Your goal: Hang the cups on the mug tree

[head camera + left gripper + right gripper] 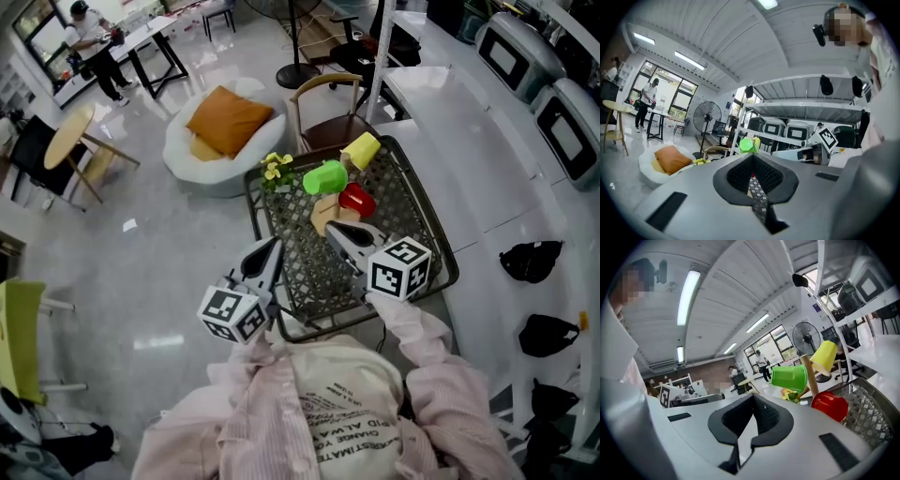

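On the black mesh table (pixel 417 220) stands a wooden mug tree (pixel 327 215), and three cups hang on it: yellow (pixel 361 150) highest, green (pixel 325 177) to the left, red (pixel 356 199) lowest. The right gripper view shows the same green cup (pixel 789 377), yellow cup (pixel 824 356) and red cup (pixel 829 405) around the post (pixel 810 378). My right gripper (pixel 334 229) is shut and empty, its tip just short of the tree's base. My left gripper (pixel 273 247) is shut and empty too, over the table's near left edge. From it, the green cup (pixel 748 145) shows ahead.
A small bunch of yellow flowers (pixel 276 169) sits at the table's far left corner. Behind the table stand a wooden chair (pixel 326 101) and a white beanbag with an orange cushion (pixel 227 120). Shelving with appliances (pixel 525 66) runs along the right.
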`<action>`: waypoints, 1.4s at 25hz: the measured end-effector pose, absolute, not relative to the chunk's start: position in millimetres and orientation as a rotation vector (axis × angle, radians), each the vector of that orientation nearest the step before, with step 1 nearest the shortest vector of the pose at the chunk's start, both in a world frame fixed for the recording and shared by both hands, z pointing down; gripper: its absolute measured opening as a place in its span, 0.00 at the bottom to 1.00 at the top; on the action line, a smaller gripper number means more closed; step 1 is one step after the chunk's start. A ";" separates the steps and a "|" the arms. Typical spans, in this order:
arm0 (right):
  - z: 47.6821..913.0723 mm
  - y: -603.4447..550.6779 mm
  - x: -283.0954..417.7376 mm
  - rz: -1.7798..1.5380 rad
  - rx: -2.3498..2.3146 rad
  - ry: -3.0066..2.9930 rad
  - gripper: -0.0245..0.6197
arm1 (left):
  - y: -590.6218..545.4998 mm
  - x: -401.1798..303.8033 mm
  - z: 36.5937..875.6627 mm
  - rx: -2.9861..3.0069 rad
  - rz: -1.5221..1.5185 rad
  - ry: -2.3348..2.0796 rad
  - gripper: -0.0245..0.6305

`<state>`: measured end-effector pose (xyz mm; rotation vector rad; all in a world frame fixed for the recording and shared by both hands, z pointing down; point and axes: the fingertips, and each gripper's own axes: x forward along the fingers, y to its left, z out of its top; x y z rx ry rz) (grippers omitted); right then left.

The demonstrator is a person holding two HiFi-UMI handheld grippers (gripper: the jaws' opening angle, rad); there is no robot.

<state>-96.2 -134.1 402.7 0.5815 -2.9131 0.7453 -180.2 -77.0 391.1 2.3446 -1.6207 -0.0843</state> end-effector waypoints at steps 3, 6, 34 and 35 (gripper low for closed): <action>399.1 -134.3 -88.5 0.680 0.628 -2.933 0.04 | -75.2 -182.1 387.4 2.367 -0.050 -1.642 0.03; 393.6 -134.3 -78.8 0.589 0.686 -2.957 0.04 | -73.0 -184.2 384.1 2.392 -0.008 -1.672 0.03; 375.5 -142.1 -39.7 0.284 1.061 -2.937 0.04 | -62.7 -225.7 378.6 2.298 -0.014 -1.851 0.03; 375.8 -142.0 -39.2 0.272 1.066 -2.935 0.04 | -62.5 -226.9 379.1 2.296 -0.012 -1.854 0.03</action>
